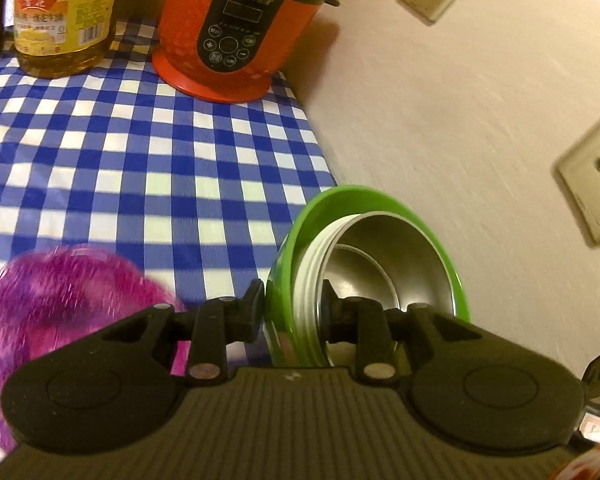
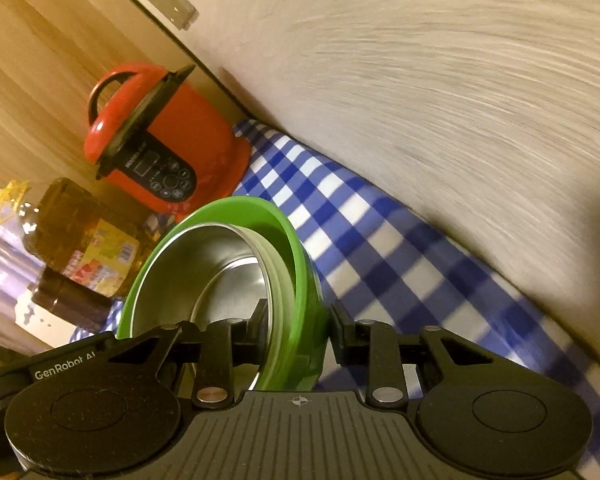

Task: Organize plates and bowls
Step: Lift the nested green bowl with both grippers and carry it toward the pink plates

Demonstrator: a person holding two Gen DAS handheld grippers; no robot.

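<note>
In the left wrist view the left tongs (image 1: 290, 302) and the right tongs (image 2: 298, 320) are each seen closed on the rim of the green plastic bowl with steel lining (image 1: 380, 248), lifted above the blue checked counter (image 1: 140, 152), so it should be kept level and lowered gently.

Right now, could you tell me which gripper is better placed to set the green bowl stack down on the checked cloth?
Hard to separate: left gripper and right gripper each clamp the green bowl's rim. Left, slightly; its view faces open blue checked tablecloth.
</note>
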